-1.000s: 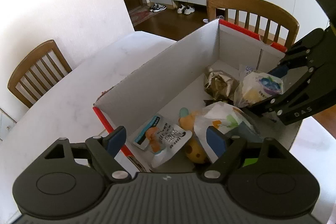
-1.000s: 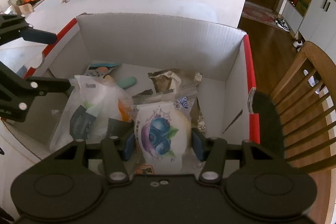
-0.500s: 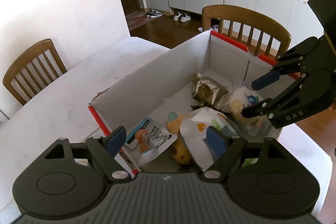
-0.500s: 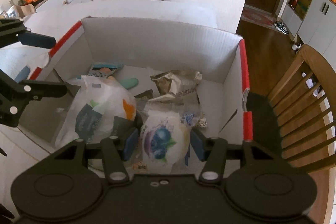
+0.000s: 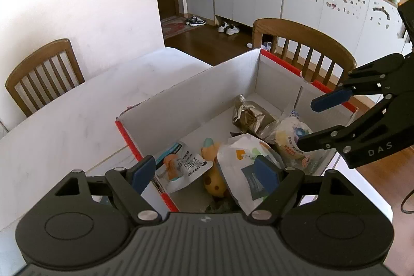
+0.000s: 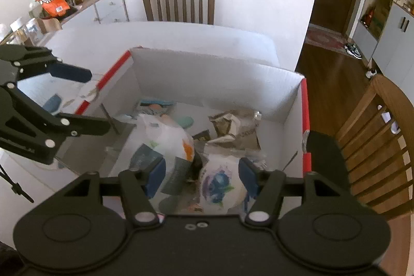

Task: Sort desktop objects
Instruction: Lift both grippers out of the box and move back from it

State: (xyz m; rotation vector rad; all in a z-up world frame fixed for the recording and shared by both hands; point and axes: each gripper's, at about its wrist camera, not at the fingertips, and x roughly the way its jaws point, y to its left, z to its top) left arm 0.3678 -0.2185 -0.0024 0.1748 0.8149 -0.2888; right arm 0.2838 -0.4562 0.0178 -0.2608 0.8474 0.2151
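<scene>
Black grippers (image 5: 204,173), blue-padded jaws, "DAS" lettering.

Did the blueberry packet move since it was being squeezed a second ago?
Yes. The blueberry packet dropped from the opening right gripper and now lies lower in the cardboard box.

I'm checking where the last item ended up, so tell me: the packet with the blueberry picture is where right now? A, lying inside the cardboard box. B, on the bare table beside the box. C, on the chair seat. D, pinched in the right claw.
A: the blueberry packet lies among the other packets inside the cardboard box, with the opening right claw above it and its pads clear of it.
</scene>
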